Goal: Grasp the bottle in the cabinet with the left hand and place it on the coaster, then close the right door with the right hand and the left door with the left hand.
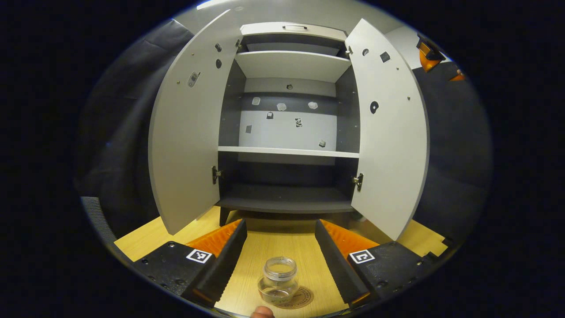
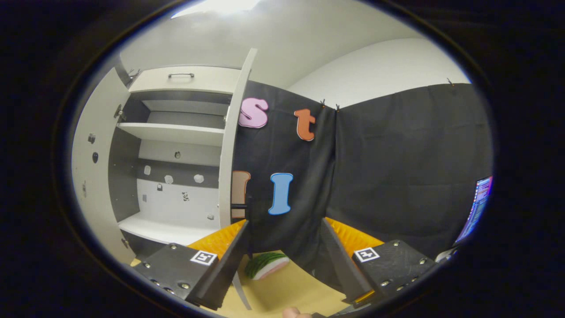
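Observation:
A small clear bottle with no lid stands on the wooden table, resting on a round brown coaster. It sits low between the wide-apart fingers of my left gripper, which is open and touches neither side of it. Beyond stands the cabinet with bare shelves, its left door and right door both swung wide. In the right gripper view my right gripper is open and holds nothing, just in front of the right door, seen edge-on, with the left door further left.
A toy watermelon slice lies on the table right of the cabinet, below my right gripper. Black cloth wall closes the back and sides. A lit screen stands at the far right. A fingertip shows at the bottom edge.

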